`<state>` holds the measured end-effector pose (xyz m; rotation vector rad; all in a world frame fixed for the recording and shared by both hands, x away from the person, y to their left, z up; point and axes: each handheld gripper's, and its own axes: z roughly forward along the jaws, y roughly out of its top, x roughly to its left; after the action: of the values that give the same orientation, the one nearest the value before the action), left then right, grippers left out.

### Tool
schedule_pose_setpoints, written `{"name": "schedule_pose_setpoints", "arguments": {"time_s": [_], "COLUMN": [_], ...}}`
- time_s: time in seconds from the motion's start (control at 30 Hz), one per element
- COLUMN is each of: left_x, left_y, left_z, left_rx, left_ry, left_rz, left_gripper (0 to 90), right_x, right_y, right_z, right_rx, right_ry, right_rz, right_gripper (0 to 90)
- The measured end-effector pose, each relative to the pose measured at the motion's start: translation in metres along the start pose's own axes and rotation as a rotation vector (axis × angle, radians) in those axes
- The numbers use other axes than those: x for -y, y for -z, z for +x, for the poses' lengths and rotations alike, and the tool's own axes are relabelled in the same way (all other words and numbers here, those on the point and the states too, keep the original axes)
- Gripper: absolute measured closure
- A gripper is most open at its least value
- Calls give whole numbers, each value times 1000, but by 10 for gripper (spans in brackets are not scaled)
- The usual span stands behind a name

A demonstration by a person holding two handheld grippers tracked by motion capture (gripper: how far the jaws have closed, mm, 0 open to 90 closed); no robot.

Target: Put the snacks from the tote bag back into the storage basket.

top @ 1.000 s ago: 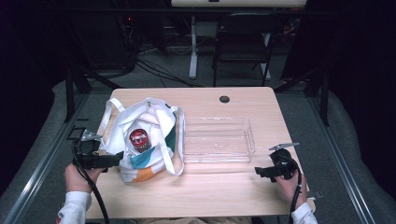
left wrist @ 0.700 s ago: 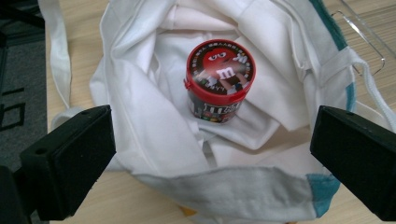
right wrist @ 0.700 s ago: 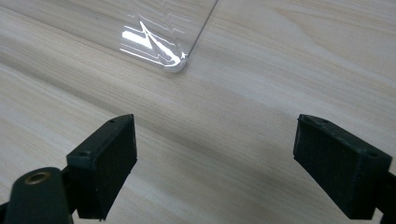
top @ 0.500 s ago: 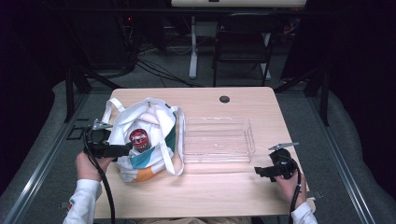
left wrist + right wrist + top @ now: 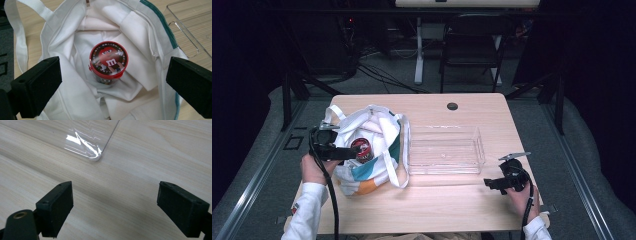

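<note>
We saw a round red-lidded printed candy tub (image 5: 108, 61) upright inside the soft white cloth bag (image 5: 379, 145); both the left claw (image 5: 110, 87) and the right claw (image 5: 122, 207) gaped wide, empty.

The pale wooden bench (image 5: 432, 210) has rounded corners and a small black round cap (image 5: 452, 106) set into it near its 12 o'clock edge. Beyond that edge, at 12 o'clock, a dark folding chair (image 5: 472, 45) stands on the grey floor (image 5: 572, 150). Just beside the chair, toward 11 o'clock, rises a white post (image 5: 418, 55), with black cables (image 5: 377, 70) lying loose near its foot. A metal rail (image 5: 257, 190) runs along the floor at 8 o'clock.
</note>
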<state>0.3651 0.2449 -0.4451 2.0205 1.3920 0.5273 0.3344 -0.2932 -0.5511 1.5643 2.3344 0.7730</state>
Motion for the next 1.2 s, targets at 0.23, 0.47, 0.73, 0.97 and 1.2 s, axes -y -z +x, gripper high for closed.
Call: {"name": "schedule_pose_setpoints", "arguments": {"time_s": [0.23,0.47,0.73,0.97,1.2], "left_x": [-6,-7,-9,-11,-12], "left_y": [-12,-23,-36,-42,-49], "left_z": [-1,2,3,1,2], "left_rx": [0,8,1,-1,1], "left_ry": [6,6,12,19,23], "left_rz": [11,37,66,77,97], "left_gripper": [1,1,1,1,2], "right_x": [0,0,-1,-1,1], "right_y": [1,1,1,3,3], "right_z": [-1,0,1,1,1], "right_rx": [2,5,-4,2,9], "right_ry": [5,2,14,11,8], "right_rz": [0,-11,-11,-17,-13], "right_gripper": [132,132,133,133,134]}}
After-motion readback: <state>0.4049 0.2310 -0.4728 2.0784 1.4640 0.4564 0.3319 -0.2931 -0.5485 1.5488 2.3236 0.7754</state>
